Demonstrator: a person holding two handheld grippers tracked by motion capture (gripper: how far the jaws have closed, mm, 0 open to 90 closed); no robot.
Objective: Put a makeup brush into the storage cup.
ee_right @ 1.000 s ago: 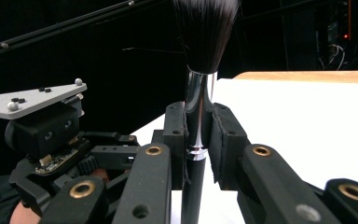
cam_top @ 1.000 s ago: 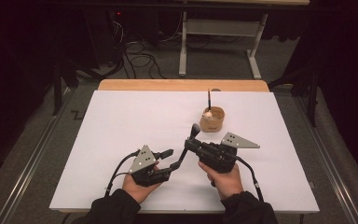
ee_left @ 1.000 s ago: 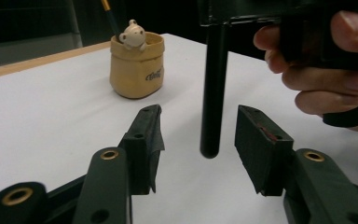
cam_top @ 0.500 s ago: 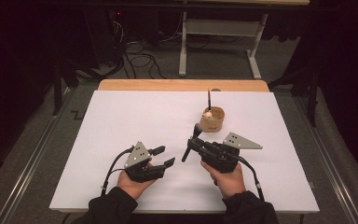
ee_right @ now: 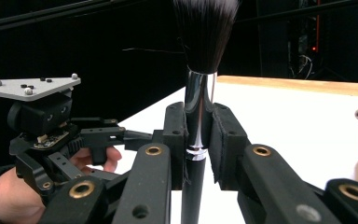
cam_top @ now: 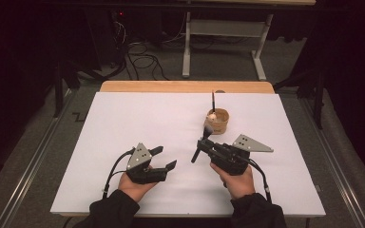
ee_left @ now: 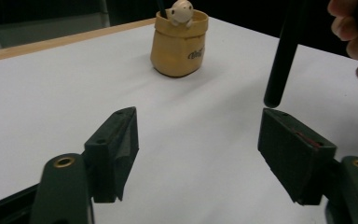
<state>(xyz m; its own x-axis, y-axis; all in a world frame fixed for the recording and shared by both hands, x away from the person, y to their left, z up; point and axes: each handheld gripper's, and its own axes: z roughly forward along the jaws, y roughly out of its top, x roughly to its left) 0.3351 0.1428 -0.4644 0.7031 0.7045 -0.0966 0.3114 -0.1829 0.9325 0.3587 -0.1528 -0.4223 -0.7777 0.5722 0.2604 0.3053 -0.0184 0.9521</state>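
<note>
Beyond the brush (ee_right: 200, 93) clamped in the right fingers, a cup (cam_top: 217, 120) stands; left fingers (ee_left: 116, 149) just spread wide, empty.

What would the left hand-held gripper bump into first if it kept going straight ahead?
Probably the yellow cup: it stands ahead of the open left hand-held gripper across bare white table. The black brush handle hangs nearer, off to one side; depth is unclear.

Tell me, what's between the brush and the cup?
Nothing. In the high view, only bare white table lies between the brush, clamped in the right gripper, and the cup.
</note>
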